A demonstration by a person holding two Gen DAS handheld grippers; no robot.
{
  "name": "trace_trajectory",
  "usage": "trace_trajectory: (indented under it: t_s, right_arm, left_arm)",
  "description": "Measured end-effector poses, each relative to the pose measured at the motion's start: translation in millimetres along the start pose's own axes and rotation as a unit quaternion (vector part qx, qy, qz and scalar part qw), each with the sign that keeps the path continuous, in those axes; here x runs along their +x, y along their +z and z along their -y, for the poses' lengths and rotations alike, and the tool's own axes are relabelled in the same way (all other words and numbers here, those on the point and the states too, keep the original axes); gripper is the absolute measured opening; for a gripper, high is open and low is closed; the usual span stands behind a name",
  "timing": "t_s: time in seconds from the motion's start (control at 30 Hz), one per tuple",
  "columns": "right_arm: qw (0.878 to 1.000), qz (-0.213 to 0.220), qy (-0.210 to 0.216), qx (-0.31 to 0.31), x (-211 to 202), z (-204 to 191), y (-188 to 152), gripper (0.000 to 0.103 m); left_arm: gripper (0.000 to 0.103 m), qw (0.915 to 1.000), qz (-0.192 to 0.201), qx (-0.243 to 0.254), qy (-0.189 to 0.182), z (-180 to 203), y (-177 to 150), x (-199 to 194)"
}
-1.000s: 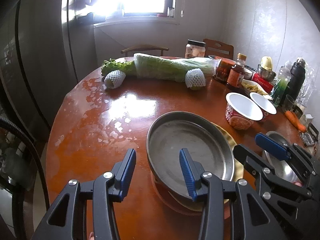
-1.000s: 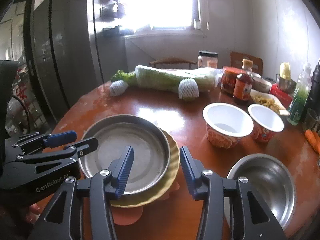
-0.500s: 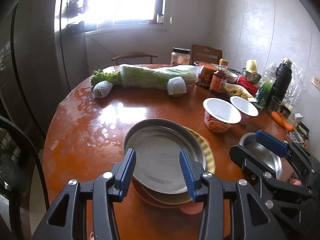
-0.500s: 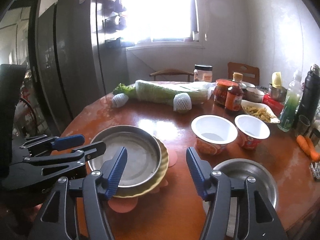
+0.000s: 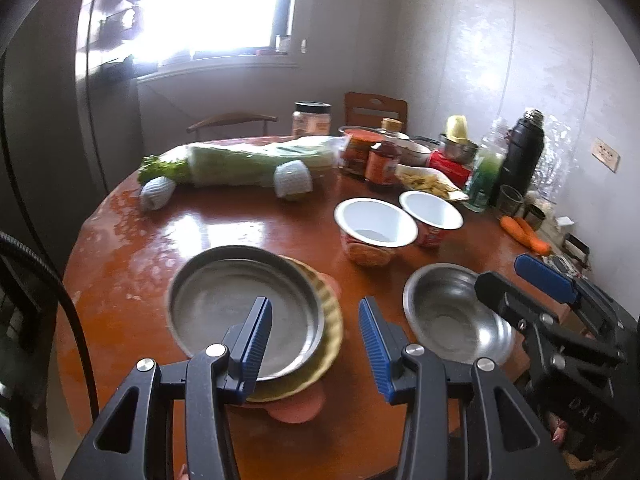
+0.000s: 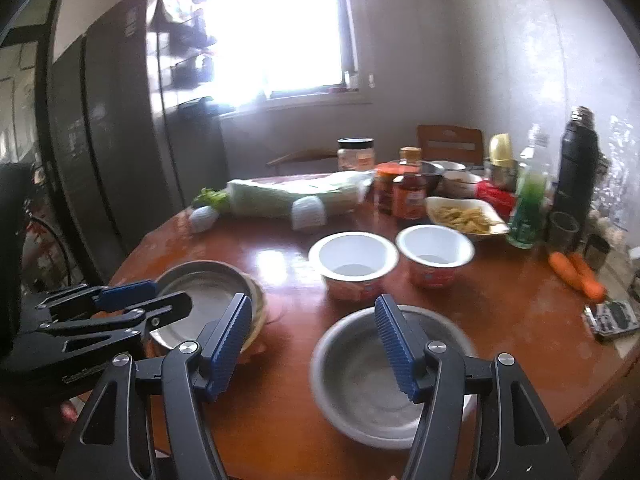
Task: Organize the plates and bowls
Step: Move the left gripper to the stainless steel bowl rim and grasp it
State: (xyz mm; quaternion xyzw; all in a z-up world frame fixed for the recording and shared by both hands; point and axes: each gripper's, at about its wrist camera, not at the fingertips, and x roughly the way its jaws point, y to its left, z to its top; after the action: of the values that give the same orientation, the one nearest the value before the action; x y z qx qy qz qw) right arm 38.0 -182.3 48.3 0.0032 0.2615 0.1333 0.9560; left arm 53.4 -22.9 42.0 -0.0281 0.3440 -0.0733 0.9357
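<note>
A steel plate (image 5: 224,304) sits on a yellow plate (image 5: 332,320), stacked over a pink plate (image 5: 298,410) on the round wooden table (image 5: 132,248). A steel bowl (image 5: 448,312) stands to their right. Two white paper bowls (image 5: 374,226) (image 5: 430,212) stand behind it. My left gripper (image 5: 316,338) is open and empty, raised above the stack's near right edge. My right gripper (image 6: 314,340) is open and empty, above the steel bowl's (image 6: 360,380) left rim. The plate stack (image 6: 192,292) lies to its left, partly behind the left gripper.
A wrapped cabbage (image 5: 256,160) and two foam-netted fruits (image 5: 294,180) lie at the back. Jars, sauce bottles (image 5: 382,160), a snack dish, a green bottle, a black flask (image 5: 522,156) and carrots (image 5: 524,232) crowd the right side. Chairs stand behind the table.
Both grippers have pulled back and risen from the plate stack and opened wider. The right gripper has shifted right, over the steel bowl.
</note>
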Motion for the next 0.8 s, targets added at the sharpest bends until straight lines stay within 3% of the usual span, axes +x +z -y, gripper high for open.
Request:
trace_trajectory:
  t_s: [0.53,0.8]
  right_arm:
    - [0.999,-0.008,-0.031,0.035,-14.8,60.8,-12.1,0.066]
    - [0.997,-0.033,-0.042,0.047,-4.4,91.1,-23.9,0.066]
  left_arm:
    - [0.045,0.9990,-0.027,0.024,-0.027,55.6,-4.4,26.6]
    - [0.045,0.9977,-0.050,0.018,-0.041,75.8,-8.6,52.9]
